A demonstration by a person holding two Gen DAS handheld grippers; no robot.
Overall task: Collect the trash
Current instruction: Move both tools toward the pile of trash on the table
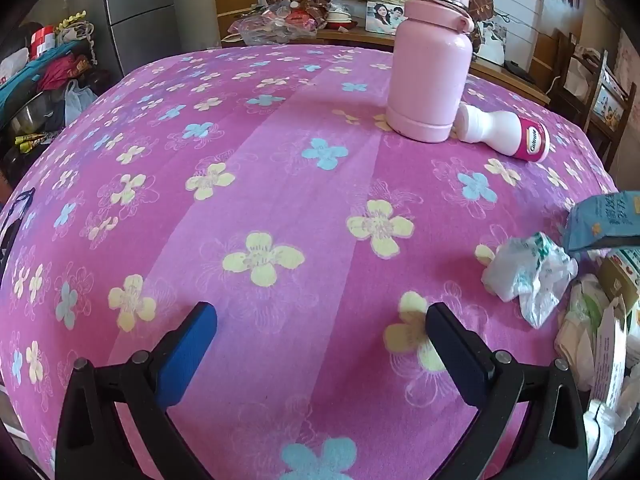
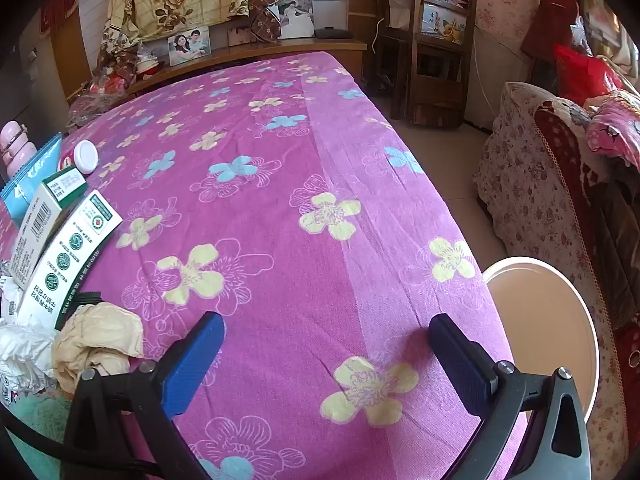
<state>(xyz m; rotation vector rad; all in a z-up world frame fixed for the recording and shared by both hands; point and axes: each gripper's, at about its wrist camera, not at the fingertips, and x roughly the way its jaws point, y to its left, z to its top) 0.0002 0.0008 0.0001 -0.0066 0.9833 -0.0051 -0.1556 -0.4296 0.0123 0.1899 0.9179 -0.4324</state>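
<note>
Floral tablecloth (image 1: 280, 200), apparently crumpled wrappers (image 1: 528, 276)

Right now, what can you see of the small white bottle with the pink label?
The small white bottle lies on its side on the flowered tablecloth, waisted plastic body, magenta label band at one end. Its other end sits against or just behind the base of the upright pink flask. Neither gripper touches it.

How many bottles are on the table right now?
2. A pink flask stands upright at the far side of the table. A small white bottle with a pink label lies on its side just right of it. Others could be hidden behind the trash pile.
</note>
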